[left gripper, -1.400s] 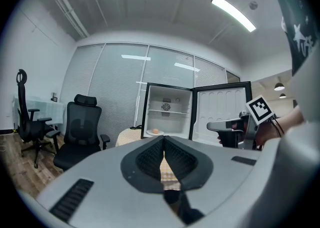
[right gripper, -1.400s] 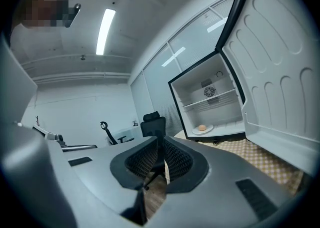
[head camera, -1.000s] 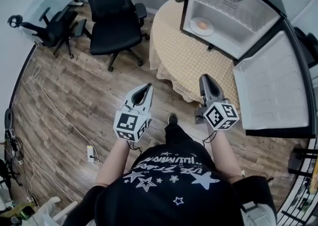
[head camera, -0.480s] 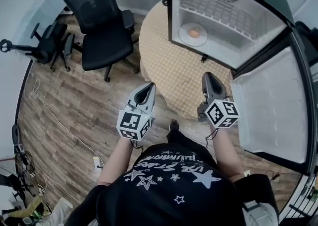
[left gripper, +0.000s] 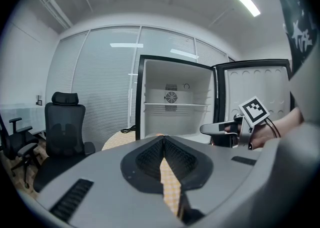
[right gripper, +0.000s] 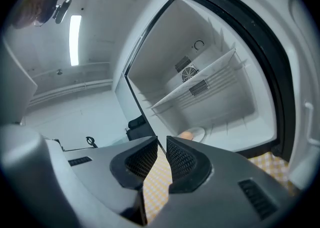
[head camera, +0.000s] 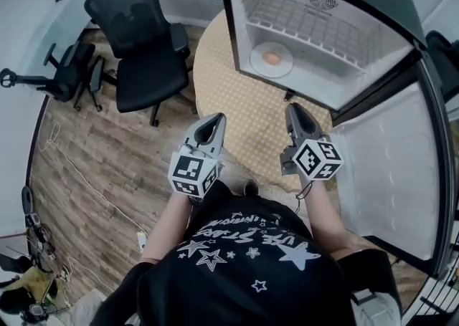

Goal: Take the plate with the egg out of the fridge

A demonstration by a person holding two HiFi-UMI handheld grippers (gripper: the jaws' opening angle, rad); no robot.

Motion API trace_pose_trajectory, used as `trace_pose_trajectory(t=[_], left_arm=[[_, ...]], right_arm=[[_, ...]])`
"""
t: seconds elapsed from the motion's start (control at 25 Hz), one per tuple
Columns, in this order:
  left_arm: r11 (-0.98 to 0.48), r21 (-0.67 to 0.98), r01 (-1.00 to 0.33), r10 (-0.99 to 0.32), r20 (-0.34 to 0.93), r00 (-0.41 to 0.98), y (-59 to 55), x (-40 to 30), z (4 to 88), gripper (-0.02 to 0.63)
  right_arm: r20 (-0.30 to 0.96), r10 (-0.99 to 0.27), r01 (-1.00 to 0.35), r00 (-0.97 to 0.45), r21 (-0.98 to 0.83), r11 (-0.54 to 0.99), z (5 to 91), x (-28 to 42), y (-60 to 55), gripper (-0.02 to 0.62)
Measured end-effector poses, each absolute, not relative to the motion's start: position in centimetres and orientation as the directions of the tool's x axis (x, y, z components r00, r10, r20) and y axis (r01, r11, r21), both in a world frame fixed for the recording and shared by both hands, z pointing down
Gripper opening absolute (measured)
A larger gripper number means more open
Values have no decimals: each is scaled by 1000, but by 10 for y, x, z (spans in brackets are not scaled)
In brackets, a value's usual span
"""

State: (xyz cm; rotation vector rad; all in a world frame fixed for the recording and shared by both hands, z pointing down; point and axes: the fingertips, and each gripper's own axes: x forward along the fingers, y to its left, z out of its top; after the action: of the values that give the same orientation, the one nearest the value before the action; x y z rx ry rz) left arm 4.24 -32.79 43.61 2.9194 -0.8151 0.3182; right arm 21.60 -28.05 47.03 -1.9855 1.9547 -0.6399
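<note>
A small white fridge (head camera: pixel 239 9) stands open on a round table. On its floor lies a white plate (head camera: pixel 271 59) with a brownish egg (head camera: pixel 272 57) on it. The right gripper view shows the plate (right gripper: pixel 196 133) just past the jaws, on the fridge floor under the wire shelf (right gripper: pixel 200 86). My left gripper (head camera: pixel 215 118) is shut and empty over the table's near part, well short of the fridge. My right gripper (head camera: pixel 292 108) is also shut and empty, in front of the fridge's lower edge, apart from the plate. In the left gripper view the jaws (left gripper: pixel 163 138) meet, with the right gripper (left gripper: pixel 202 130) alongside.
The fridge door (head camera: pixel 391 167) hangs wide open at the right, close to my right arm. The table (head camera: pixel 244 95) has a yellow checked cloth. A black office chair (head camera: pixel 147 31) stands at the table's left, another (head camera: pixel 68 74) further left. Cables lie on the wooden floor (head camera: pixel 93 174).
The person has stepped up to the table: the fridge looks larger and nearer, and both grippers have moved forward from over the floor to over the table, still shut.
</note>
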Motion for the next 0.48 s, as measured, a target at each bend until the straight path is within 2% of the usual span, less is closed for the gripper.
trace_pose_trajectory(t=[0.24,0.44,0.48], left_arm=[[-875,36,-482,-462,234,856,-343,51,436,9],[-917,35,-397,-375,258,890,-364,66,443,9],[-925,30,-380,-360,260,896,-369,69,444,9]], right_arm=[[107,-994,-806,-9,-589,-56,475,216,-296,51],[129,-992,-781,-1,-619,-80,478,214,-313,53],[133,-991,-769,6,-633,-90,479,215,-317,70]])
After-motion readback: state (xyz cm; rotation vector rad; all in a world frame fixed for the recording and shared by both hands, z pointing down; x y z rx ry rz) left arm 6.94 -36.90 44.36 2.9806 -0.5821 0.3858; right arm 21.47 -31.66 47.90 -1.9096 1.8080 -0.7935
